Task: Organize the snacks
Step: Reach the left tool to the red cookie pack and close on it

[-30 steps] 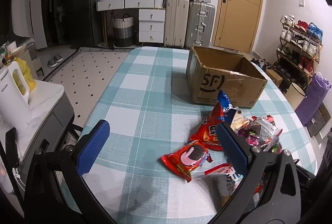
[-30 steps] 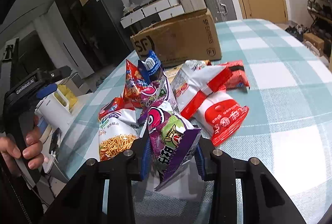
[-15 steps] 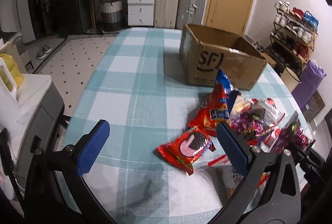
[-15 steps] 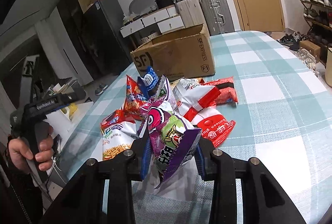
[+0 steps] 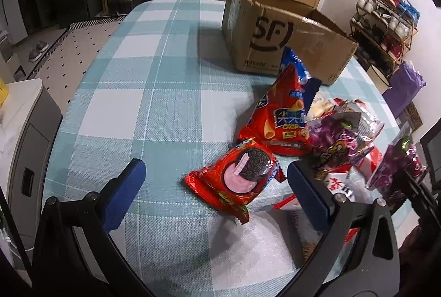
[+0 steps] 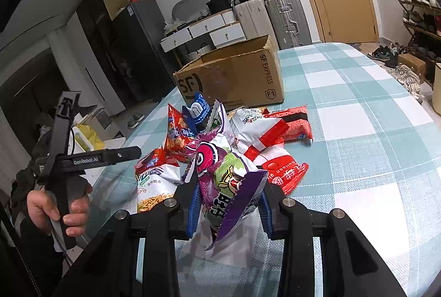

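Right now the right hand-held gripper (image 6: 228, 210) is pinched on a purple snack bag (image 6: 234, 186), lifted over the pile near the cardboard box (image 6: 234, 76). It looks light, crinkly, crushable; the edge seam seems the safest hold. The left hand-held gripper (image 5: 217, 186) hovers wide open, empty.
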Available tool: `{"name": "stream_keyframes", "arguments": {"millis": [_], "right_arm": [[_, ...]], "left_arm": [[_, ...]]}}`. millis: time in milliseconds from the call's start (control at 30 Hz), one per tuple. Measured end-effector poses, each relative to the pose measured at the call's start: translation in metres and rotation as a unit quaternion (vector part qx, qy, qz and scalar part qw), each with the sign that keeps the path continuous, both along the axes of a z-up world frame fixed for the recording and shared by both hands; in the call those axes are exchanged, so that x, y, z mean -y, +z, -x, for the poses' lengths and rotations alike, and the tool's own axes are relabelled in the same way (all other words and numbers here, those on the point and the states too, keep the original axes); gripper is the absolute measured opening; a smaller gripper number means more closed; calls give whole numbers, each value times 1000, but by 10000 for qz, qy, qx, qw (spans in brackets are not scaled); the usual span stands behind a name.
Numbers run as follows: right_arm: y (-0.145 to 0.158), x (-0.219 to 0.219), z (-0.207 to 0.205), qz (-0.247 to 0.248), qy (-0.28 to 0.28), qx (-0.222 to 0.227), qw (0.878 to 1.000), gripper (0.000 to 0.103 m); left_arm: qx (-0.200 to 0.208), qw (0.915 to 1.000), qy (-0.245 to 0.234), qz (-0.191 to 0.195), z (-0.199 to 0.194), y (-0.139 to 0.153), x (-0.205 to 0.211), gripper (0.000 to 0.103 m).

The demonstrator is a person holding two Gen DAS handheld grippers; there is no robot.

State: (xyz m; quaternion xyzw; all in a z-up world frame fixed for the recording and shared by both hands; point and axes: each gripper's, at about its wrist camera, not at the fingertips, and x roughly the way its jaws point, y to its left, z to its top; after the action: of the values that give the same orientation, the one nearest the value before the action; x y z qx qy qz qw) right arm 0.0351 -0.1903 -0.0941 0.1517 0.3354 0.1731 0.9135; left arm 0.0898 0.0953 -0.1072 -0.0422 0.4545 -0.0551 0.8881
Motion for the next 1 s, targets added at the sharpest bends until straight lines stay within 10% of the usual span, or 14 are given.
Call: {"name": "stream_keyframes", "arguments": {"millis": [433,733,1000], "right_arm": [[-2,2,-1,-50,-7,-28,10000,36],[-6,5,-4,-95,-35,-72,9999,36],[-5,5,-3,-115,-56,-33,9999,36]], "left_arm": [[-412,9988,-159,233,-24,-29,3,97],[-210,9963,-583,603,-22,-32,13,43],[-97,9966,-674,457,-17,-30,19,41]]}}
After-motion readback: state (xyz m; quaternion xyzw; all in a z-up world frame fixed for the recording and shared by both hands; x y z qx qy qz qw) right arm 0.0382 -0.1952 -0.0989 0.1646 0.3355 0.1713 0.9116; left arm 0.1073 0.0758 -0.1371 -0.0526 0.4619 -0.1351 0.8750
